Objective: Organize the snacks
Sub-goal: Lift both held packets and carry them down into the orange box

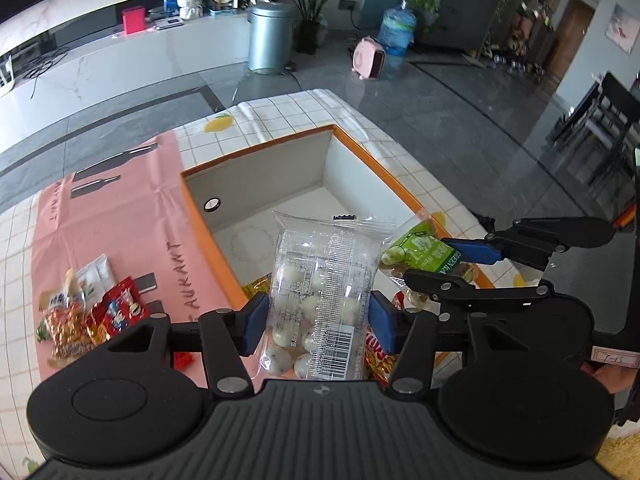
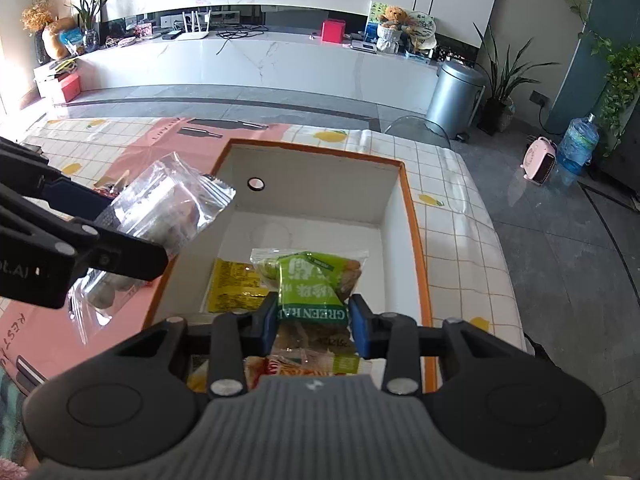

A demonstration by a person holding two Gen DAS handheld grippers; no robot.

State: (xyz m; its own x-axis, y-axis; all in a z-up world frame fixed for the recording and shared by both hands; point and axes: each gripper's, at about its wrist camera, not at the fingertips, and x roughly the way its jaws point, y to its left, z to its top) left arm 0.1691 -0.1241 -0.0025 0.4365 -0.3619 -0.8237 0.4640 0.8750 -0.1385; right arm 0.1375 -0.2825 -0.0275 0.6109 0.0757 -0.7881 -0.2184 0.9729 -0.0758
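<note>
My left tongs grip a clear plastic bag of white round sweets, my right tongs a green raisin packet, both above the orange-rimmed white cardboard box on the bench. Next, I judge, lowering and releasing each inside.

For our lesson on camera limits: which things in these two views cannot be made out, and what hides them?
- Left wrist: snacks in the box under the clear bag of white balls, hidden by bag and left tool.
- Right wrist: red-and-yellow packet, cut off by right tool.
- Left wrist: pile of small packets, print too small.
</note>
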